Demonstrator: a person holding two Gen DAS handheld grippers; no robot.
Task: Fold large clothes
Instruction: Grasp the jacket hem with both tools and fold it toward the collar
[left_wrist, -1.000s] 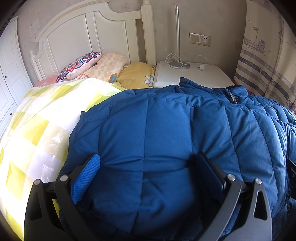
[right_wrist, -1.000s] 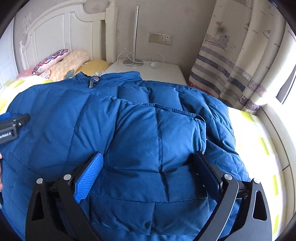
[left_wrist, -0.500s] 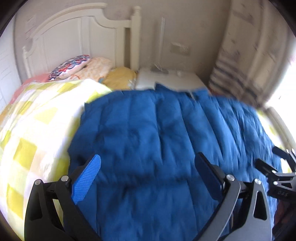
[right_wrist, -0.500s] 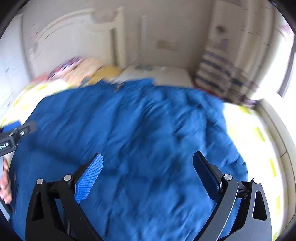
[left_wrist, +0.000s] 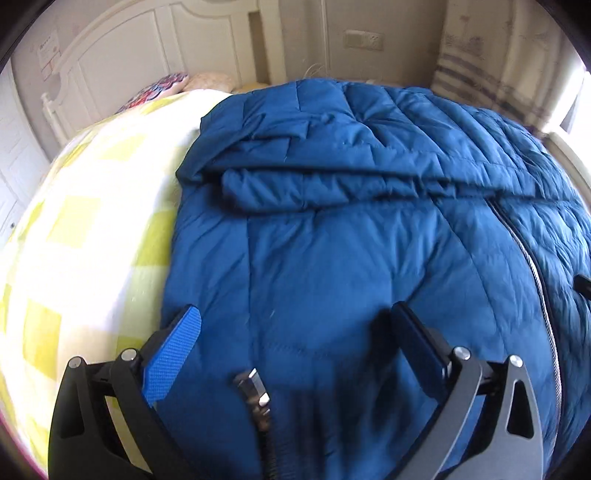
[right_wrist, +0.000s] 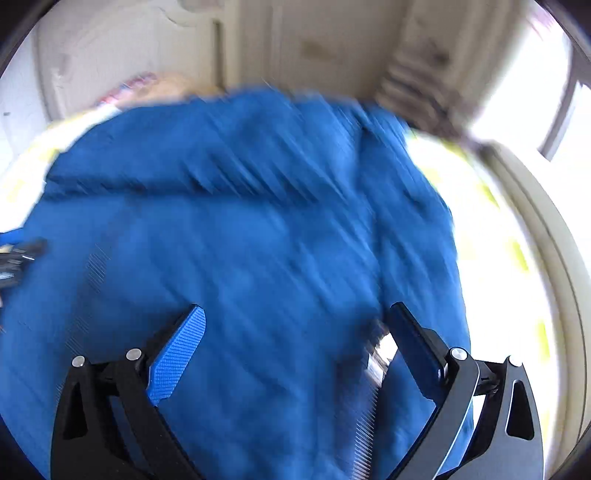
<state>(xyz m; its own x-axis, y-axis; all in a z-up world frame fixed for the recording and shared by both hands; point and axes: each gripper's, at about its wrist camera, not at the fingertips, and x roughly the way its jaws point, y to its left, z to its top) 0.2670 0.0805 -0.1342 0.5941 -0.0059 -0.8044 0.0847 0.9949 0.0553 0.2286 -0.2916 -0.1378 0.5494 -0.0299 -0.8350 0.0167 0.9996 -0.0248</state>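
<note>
Quilted blue down jacket (left_wrist: 332, 258) lies lengthwise toward the white headboard (left_wrist: 147, 55); left gripper (left_wrist: 295, 332) and right gripper (right_wrist: 295, 332) gape wide, empty

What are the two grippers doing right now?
Left gripper: open, holding nothing, over the blue jacket.
Right gripper: open, holding nothing.

Checked bedspread (left_wrist: 85, 236), white headboard (left_wrist: 122, 70)
</note>
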